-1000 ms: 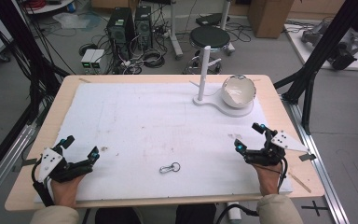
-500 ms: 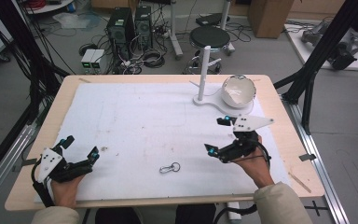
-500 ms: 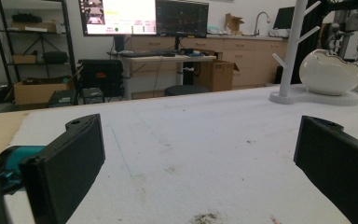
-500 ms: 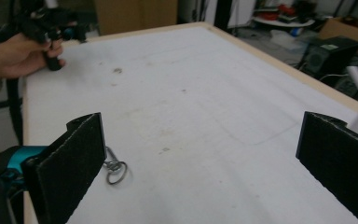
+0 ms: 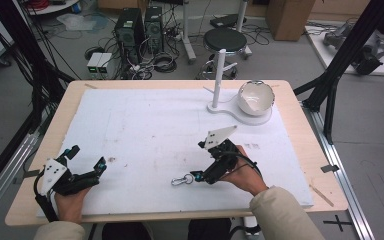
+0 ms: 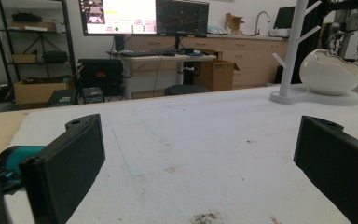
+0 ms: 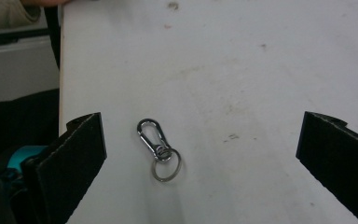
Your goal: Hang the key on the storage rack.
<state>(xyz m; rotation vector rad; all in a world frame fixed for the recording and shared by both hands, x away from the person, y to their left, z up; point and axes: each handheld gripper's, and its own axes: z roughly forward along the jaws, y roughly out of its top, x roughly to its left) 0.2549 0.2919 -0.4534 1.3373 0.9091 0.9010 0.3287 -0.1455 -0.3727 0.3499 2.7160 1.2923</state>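
Fingers: right gripper (image 5: pixel 196 177) spread wide, empty, hanging over the key clip (image 7: pixel 157 149); left gripper (image 5: pixel 86 161) spread, empty, near the table (image 5: pixel 300 150) corner | Clip: flat on the white mat, near front edge | Handling: likely light, stiff, slippery metal; pinch the clasp body | Look: small silver clasp joined to a ring

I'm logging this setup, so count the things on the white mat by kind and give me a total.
Metal keychain clip: 1
White peg stand: 1
White bowl: 1
Handheld claw: 2, left claw and right claw
Total: 5
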